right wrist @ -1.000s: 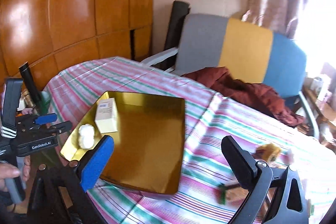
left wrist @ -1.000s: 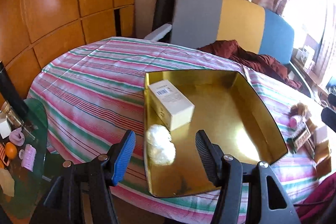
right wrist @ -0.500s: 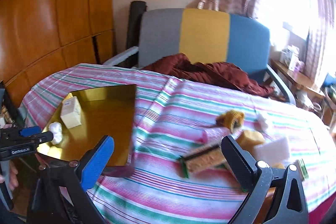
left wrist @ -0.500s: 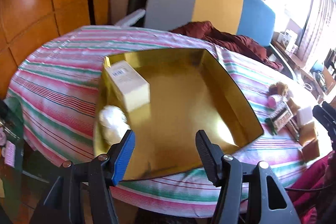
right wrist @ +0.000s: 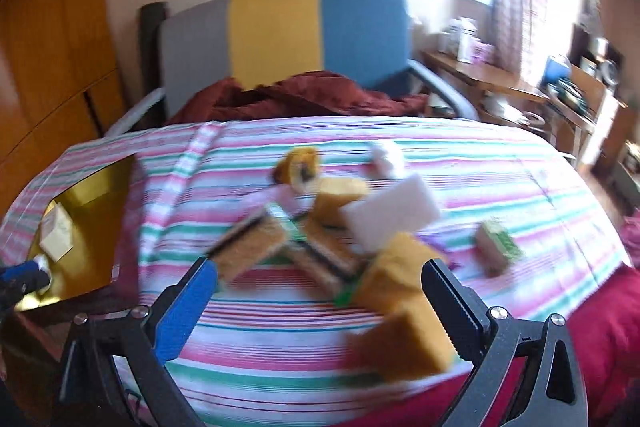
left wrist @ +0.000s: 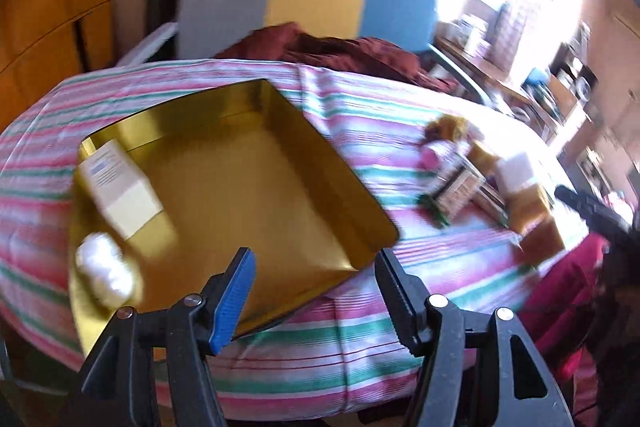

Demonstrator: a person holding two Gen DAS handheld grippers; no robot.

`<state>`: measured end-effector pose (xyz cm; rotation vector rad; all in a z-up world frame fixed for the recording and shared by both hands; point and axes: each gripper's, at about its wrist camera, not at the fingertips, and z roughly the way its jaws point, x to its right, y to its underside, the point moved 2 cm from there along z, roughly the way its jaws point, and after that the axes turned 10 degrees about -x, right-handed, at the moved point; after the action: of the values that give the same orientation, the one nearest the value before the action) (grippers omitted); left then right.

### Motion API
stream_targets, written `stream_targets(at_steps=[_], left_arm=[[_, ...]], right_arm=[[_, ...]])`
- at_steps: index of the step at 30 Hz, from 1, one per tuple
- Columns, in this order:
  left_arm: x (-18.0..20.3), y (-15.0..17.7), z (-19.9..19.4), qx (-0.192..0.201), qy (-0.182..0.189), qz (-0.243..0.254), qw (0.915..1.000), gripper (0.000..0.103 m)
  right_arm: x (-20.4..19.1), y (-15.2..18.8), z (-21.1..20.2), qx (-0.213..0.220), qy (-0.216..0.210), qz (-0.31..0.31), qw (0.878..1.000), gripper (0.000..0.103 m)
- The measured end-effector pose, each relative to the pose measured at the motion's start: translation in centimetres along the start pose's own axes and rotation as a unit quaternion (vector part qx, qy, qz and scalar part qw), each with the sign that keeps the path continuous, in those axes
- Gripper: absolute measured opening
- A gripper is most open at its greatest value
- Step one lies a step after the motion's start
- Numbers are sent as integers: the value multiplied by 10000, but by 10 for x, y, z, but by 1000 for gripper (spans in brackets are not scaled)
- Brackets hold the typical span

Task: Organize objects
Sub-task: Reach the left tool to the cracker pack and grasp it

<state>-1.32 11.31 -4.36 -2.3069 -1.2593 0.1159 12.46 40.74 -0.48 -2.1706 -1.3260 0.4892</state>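
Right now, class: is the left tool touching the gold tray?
Apart. The left wrist view shows the left tool, its jaws opening and empty, held in front of the gold tray; nothing contacts its rim.

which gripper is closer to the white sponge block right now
Right. The right gripper hangs open just in front of the sponge pile holding the white sponge block. The left gripper is over by the gold tray, jaws opening and empty.

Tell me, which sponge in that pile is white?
The flat white sponge lying tilted on top of the pile, behind the right gripper. The others around it are yellow-brown.
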Motion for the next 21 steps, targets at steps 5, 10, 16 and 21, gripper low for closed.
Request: stream_targets(at_steps=[5, 10, 16, 21], left_arm=[[48, -15, 10, -19, 319, 904, 9954, 63], [93, -27, 32, -110, 483, 1584, 9861, 69], [129, -44, 64, -370, 491, 1952, 9788, 73], [153, -57, 96, -588, 404, 2202, 9729, 73]], right_arm=[[46, -7, -5, 52, 371, 448, 9983, 103], [76, -9, 1, -5, 422, 767, 9962, 103], [103, -3, 12, -108, -488, 1352, 9896, 103], [116, 2, 18, -81, -1026, 1925, 9759, 103]])
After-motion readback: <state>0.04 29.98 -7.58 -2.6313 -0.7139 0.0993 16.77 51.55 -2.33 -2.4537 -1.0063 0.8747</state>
